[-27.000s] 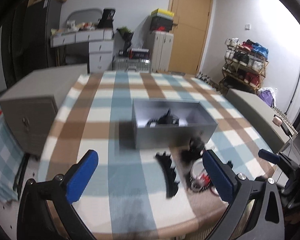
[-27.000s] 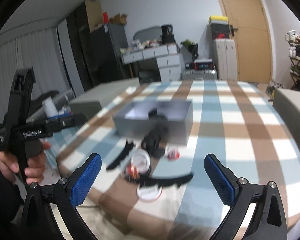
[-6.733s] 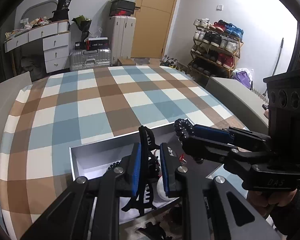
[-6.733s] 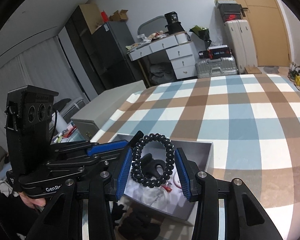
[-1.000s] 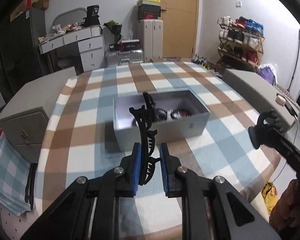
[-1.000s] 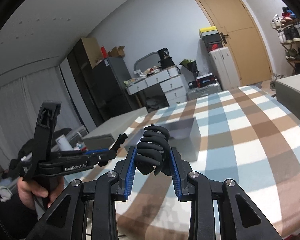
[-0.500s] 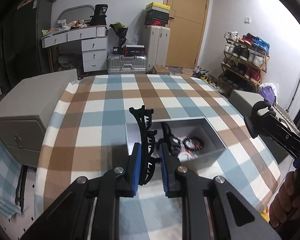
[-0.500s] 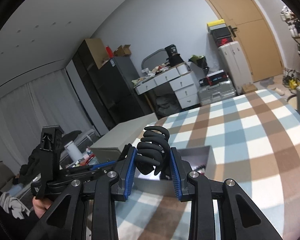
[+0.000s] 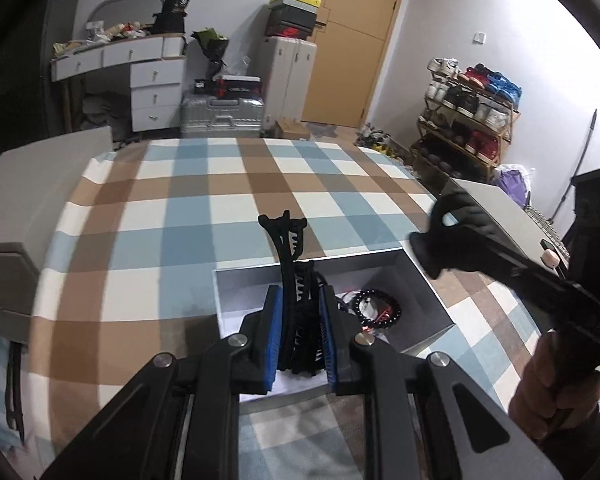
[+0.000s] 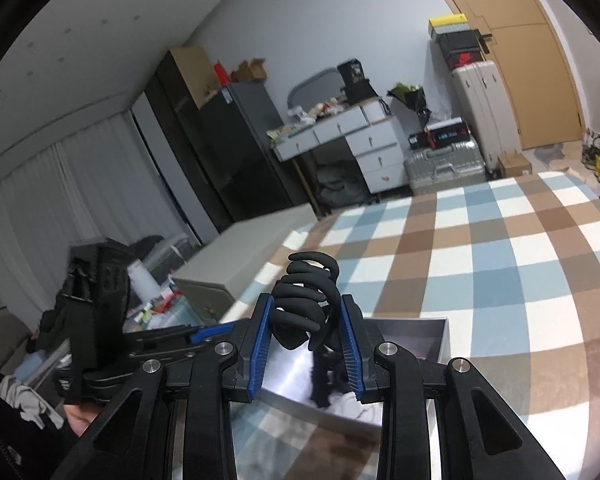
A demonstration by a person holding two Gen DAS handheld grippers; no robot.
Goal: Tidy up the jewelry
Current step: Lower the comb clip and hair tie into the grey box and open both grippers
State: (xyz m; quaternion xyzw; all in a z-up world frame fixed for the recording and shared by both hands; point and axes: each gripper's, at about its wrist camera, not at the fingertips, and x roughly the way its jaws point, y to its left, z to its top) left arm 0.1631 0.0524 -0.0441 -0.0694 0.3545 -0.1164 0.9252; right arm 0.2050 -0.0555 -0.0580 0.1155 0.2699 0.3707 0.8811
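**Above the Grey Box: Two Clips Held for Deposit**

Over the open grey box [image 9: 414,280] on the checked tablecloth [image 9: 228,208], both tools carry a load. The left gripper [image 9: 299,330] is clenched on a long black banana clip [image 9: 286,256]; its long axis runs up and away from the pads, forked tip pointing toward the far table edge. The right gripper [image 10: 306,344] is clamped on a chunky black claw clip [image 10: 306,300], curved teeth stacked upward above the pads.

Progress, as judged: a black bead bracelet [image 9: 376,310] and other small pieces already lie inside the box. Remaining: lower and release both clips into it. No loose items show on the visible cloth.
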